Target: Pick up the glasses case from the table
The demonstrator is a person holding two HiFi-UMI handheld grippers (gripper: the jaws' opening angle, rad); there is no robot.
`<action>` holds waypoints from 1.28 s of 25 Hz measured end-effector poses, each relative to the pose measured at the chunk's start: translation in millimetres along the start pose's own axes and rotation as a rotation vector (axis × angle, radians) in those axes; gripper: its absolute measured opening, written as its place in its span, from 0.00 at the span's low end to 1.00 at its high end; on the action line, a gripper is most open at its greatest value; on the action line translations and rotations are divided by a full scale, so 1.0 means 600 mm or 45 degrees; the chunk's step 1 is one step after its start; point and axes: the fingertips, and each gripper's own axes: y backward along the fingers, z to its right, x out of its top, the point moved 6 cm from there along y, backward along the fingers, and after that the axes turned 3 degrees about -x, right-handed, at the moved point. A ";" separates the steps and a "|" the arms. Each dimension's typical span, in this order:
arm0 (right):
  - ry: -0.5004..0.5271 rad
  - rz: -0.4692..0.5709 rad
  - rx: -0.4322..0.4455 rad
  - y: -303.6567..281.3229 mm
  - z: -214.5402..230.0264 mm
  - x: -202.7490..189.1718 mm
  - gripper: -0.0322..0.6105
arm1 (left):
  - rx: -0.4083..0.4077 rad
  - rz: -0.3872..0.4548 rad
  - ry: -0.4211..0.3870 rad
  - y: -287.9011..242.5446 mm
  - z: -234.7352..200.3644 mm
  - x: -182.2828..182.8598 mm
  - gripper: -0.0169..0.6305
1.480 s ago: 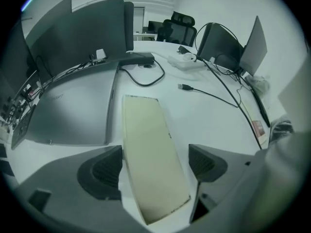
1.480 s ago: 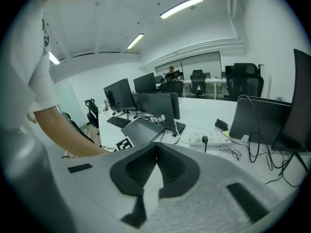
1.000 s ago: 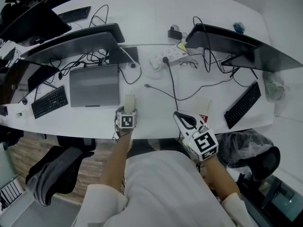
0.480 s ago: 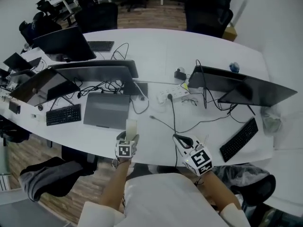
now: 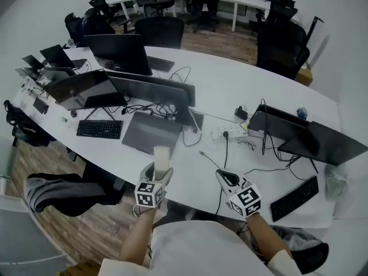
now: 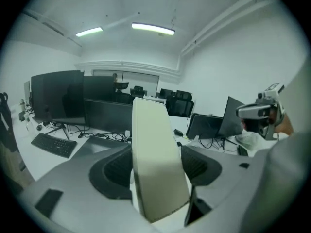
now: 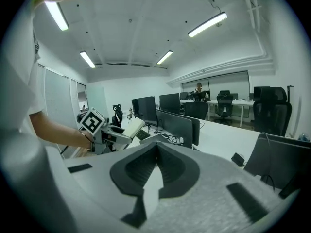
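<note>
One job, and by my reckoning it is as good as done: the left gripper (image 5: 156, 177), nearest me on that side, has its jaws set wide on the glasses case (image 5: 161, 156), pads pressing its two long flanks. The case stands upright out of them, in the air over the near edge of the table (image 5: 230, 91) and touching nothing below. What is left, I'd say, is only to hold it steady, since no set-down is asked for. The case is the one container I can pick out: a pale cream, rounded oblong, shut as far as I can see, so whether spectacles lie inside I cannot tell. Beside it, the right gripper (image 5: 225, 178) hangs over the same near edge with its jaws brought together and nothing between them, taking no part. Beyond the case, a closed grey laptop (image 5: 150, 132) lies on the table with a black keyboard (image 5: 99, 129) to its left. Then comes a white power strip (image 5: 229, 133) amid cables, and dark monitors (image 5: 118, 53) stand towards the far edge. Farther off, office chairs and more desks fill the room.
</note>
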 end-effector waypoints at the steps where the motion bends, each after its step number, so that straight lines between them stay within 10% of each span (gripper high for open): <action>1: 0.008 0.010 0.015 -0.004 -0.009 0.006 0.05 | 0.003 0.036 0.000 0.021 0.000 0.010 0.50; 10: 0.047 0.103 0.060 -0.018 -0.129 0.085 0.05 | 0.001 0.289 -0.008 0.217 -0.032 0.059 0.50; 32: 0.194 0.233 0.039 0.013 -0.401 0.167 0.05 | -0.106 0.539 -0.107 0.537 -0.101 0.053 0.50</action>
